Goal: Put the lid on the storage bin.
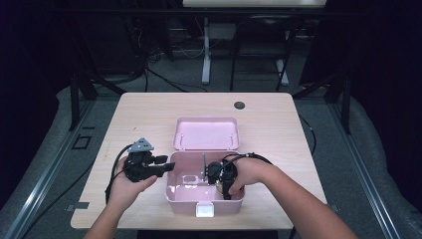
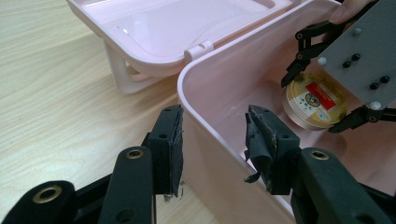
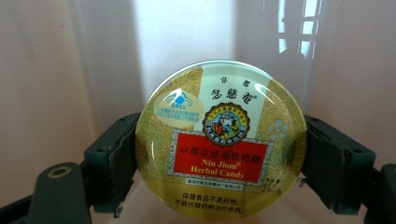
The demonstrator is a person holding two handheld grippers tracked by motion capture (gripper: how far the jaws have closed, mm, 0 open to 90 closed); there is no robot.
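Setting: lab or recording studio, as we read it. Evidence we note: light wooden table (image 1: 149,114) standing alone on grey carpet (image 1: 164,82); black curtains (image 1: 378,74) closing off both sides; black stand legs (image 1: 82,89) and metal frames around table; loose cables (image 1: 164,79) trailing across floor; white desk leg (image 1: 205,55) behind; floor rail (image 1: 40,174) at left.

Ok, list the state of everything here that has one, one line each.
pink box: open, lid flipped back flat on the table.
candy tin: lid on, held inside the box.
right gripper: shut on the candy tin.
left gripper: open, fingers straddling the box wall.
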